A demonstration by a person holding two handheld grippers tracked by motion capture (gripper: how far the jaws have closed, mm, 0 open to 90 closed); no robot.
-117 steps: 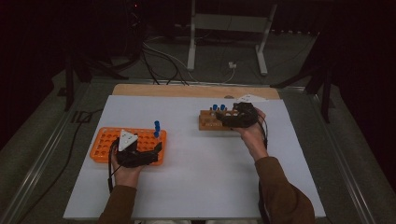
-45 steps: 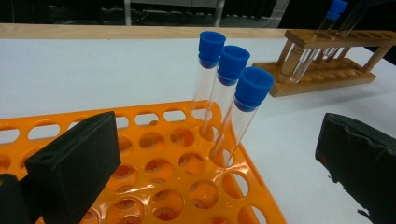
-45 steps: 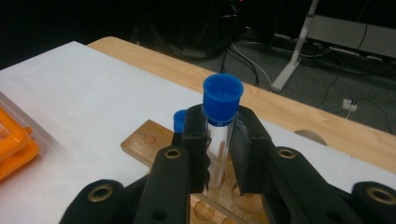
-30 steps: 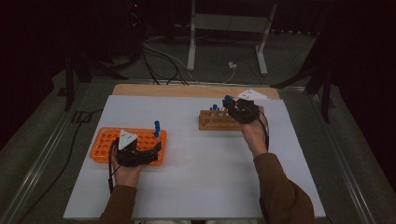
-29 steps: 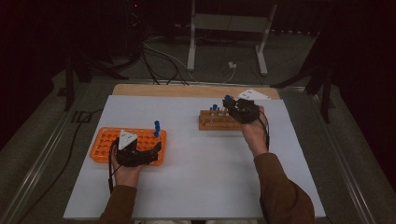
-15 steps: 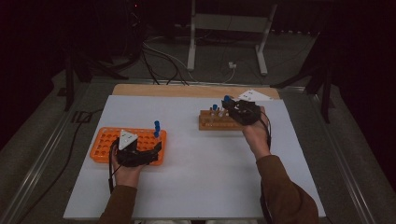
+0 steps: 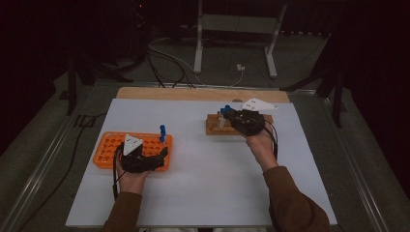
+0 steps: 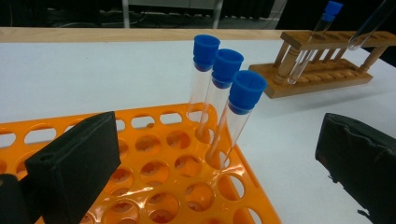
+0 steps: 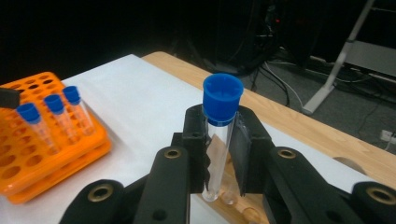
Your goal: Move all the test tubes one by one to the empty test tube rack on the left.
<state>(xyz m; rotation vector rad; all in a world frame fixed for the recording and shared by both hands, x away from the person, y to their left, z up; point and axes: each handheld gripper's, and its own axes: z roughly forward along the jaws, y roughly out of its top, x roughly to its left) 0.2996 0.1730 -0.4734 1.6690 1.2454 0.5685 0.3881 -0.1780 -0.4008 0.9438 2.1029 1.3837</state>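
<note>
Right tongs (image 9: 219,154) clamp blue-capped tube (image 9: 218,140) above wooden rack (image 7: 215,126).

Glossy orange plastic rack (image 8: 187,186), clear glass-like tube (image 9: 217,154), matt wooden rack (image 8: 322,77).

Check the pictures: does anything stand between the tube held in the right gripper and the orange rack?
Nothing visible does. The right gripper is shut on a blue-capped tube at the wooden rack; bare white table lies between it and the orange rack, beside its three tubes.

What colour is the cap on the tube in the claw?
Blue cap, clearest in the right gripper view.
</note>
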